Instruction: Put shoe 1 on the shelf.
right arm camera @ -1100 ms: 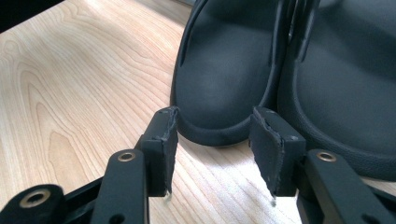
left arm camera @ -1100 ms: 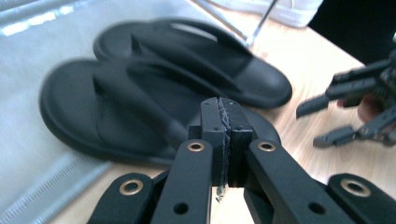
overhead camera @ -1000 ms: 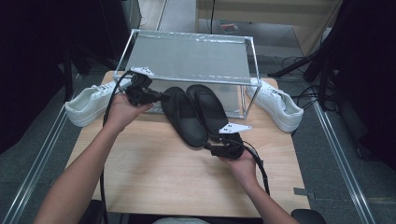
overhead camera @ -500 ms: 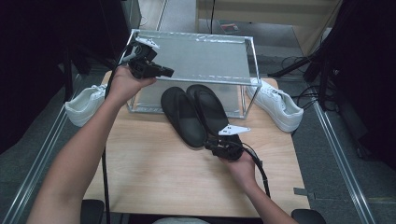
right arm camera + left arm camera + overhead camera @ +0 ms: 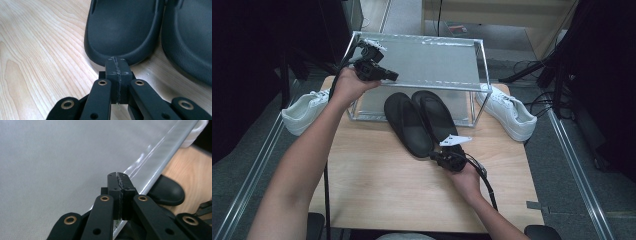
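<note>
Plainly, 2 matte black slippers (image 5: 422, 120), side by side.

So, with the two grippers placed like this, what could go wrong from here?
1. The right gripper is shut with nothing between its pads, tips at the heel of a black slipper. Pushing forward would probably just shove it.
2. The left gripper, also shut, hangs at the front top edge of the clear box. Dropping lower could knock the box.
3. The slippers lie close to the box front, so a shove could jam them against it.
</note>
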### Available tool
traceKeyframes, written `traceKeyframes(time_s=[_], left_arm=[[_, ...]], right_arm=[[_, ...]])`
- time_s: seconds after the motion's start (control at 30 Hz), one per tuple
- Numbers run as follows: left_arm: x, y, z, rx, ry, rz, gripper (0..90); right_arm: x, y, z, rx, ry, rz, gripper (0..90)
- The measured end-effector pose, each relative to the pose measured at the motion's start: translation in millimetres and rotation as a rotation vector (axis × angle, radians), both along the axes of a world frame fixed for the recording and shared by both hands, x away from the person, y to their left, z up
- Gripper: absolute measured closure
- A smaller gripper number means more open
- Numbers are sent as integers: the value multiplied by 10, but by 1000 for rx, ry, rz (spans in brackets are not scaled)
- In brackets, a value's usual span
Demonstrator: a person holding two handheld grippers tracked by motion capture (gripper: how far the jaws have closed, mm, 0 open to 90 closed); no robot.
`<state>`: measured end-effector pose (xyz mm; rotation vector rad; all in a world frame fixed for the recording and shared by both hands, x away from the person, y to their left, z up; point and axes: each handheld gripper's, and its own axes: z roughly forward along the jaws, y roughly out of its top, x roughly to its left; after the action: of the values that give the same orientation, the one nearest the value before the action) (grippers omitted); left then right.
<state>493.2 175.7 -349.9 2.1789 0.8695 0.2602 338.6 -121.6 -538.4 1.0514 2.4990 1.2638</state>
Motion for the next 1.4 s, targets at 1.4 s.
traceKeyframes(time_s=[1.4], left_arm=[[2, 5, -46, -1, -19, 10, 896]], right_arm=[[220, 675, 11, 33, 1, 22, 900]])
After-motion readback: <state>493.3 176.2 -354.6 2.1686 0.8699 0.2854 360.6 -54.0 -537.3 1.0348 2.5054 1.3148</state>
